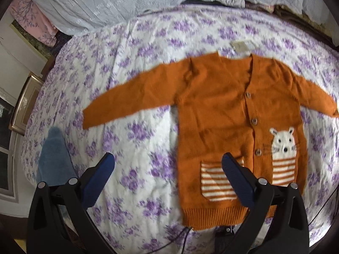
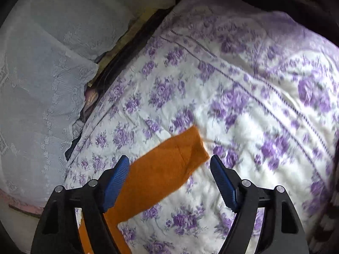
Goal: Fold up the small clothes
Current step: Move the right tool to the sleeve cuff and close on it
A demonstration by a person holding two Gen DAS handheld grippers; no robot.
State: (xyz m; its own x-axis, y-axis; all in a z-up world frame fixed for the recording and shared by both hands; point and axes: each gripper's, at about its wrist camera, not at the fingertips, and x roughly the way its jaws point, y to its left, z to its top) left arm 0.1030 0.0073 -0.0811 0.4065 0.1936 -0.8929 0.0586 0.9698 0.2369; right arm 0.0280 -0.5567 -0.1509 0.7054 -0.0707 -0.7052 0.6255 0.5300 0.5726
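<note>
Orange cardigan [image 1: 228, 110] flat on bed [image 1: 131, 42], sleeves spread. Right tongs [image 2: 169, 163] released, nearest: sleeve cuff [image 2: 190, 146] just ahead between jaws, sleeve running diagonally back. Left tongs [image 1: 167, 158] released, above hem.

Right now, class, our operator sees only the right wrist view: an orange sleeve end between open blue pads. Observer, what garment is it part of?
Observer: A small orange cardigan, spread flat, front up, on the floral bedspread.
Operator: Is it buttoned?
Observer: It looks so; wooden buttons run down the front.
Operator: Any decoration?
Observer: A white animal face above one of two striped pockets.
Operator: Where is the left gripper?
Observer: The left gripper hangs open over the cardigan's hem side, holding nothing.
</note>
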